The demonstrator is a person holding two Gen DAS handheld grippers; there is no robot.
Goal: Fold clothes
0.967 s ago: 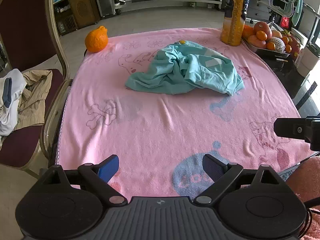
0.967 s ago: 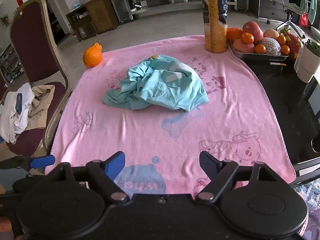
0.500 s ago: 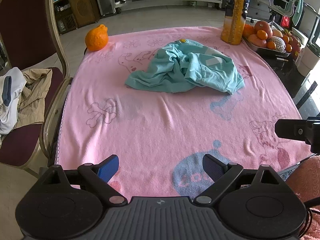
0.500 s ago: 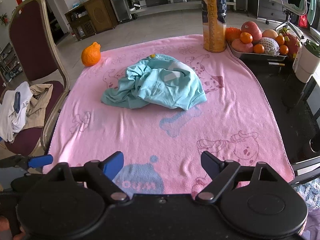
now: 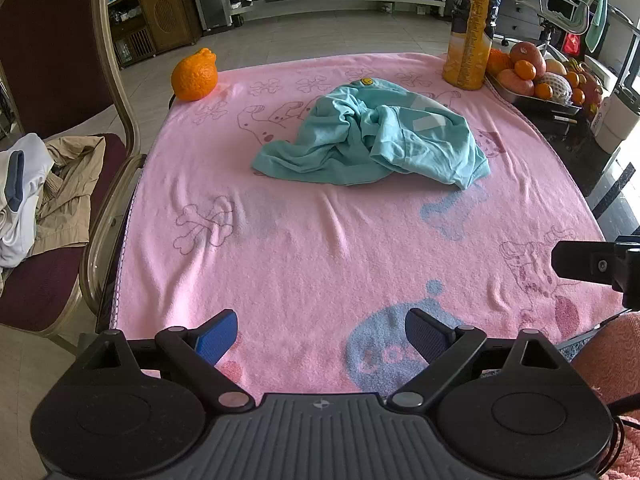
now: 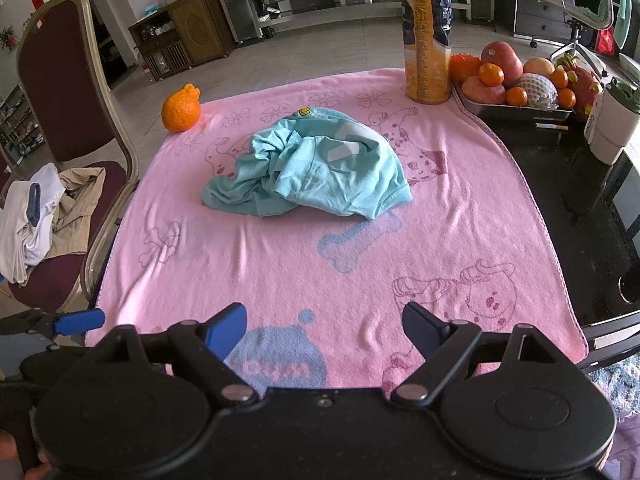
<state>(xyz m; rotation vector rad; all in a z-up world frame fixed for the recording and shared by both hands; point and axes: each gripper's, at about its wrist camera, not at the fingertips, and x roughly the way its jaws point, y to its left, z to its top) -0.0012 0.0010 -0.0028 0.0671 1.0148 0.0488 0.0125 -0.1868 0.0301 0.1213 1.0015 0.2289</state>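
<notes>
Left wrist view
Left hand-held gripper: jaws wide apart, empty, over the near edge of the pink towel.
Teal shirt: crumpled on the towel's far half, well apart from the gripper.
Orange: far left corner.

Right wrist view
Right hand-held gripper: jaws spread, holding nothing.
Teal shirt: bunched mid-towel on the bench.
Juice bottle: upright beside the fruit tray.

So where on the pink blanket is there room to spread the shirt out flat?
The widest bare stretch of pink blanket lies between the crumpled teal shirt and both open grippers. A narrower strip separates shirt and orange. The far right corner is crowded: juice bottle beside fruit tray.
</notes>
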